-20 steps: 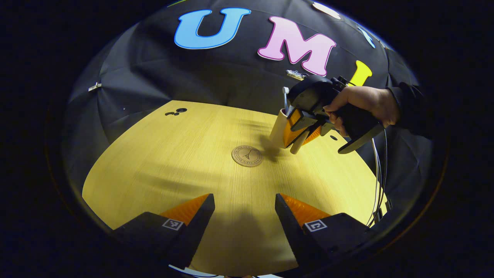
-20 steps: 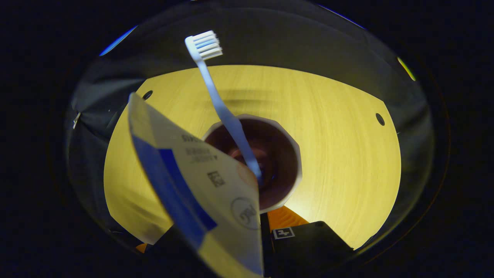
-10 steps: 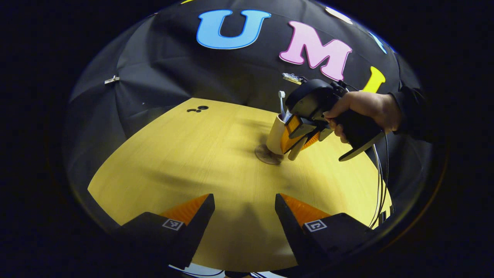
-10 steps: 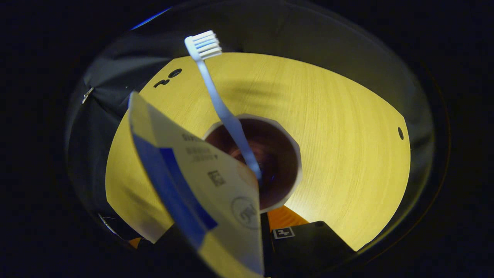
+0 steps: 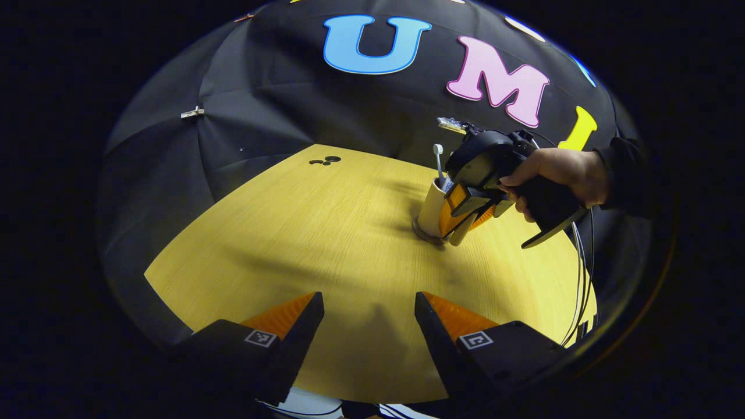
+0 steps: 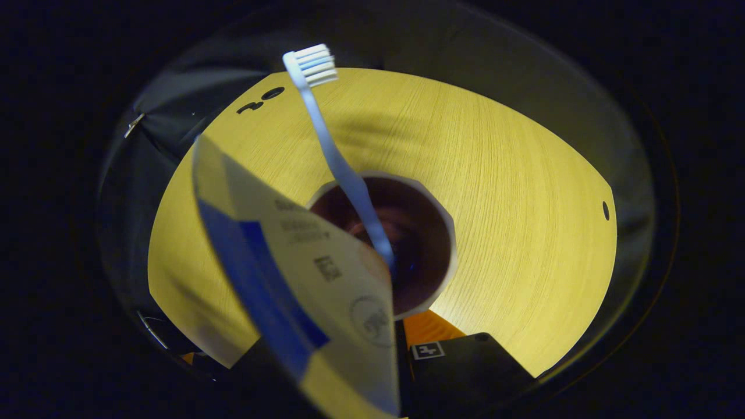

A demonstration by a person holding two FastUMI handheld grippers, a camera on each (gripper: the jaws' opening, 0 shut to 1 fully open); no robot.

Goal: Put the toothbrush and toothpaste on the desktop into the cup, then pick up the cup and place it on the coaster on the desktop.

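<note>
Yellow wood desktop (image 5: 302, 233), black cloth wall (image 5: 262, 99) behind, cup (image 5: 432, 206) on it.

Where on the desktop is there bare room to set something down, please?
Bare wood runs from the left gripper up to the small dark holes near the wall, left of the cup. It is crowded around the coaster, where the right gripper and a hand hold the cup.

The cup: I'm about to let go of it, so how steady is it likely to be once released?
The cup is tall and narrow on a small coaster, so probably easy to tip. The toothbrush and toothpaste lean out over one side of the rim, likely shifting weight that way. Opening the right tongs slowly seems wise.
</note>
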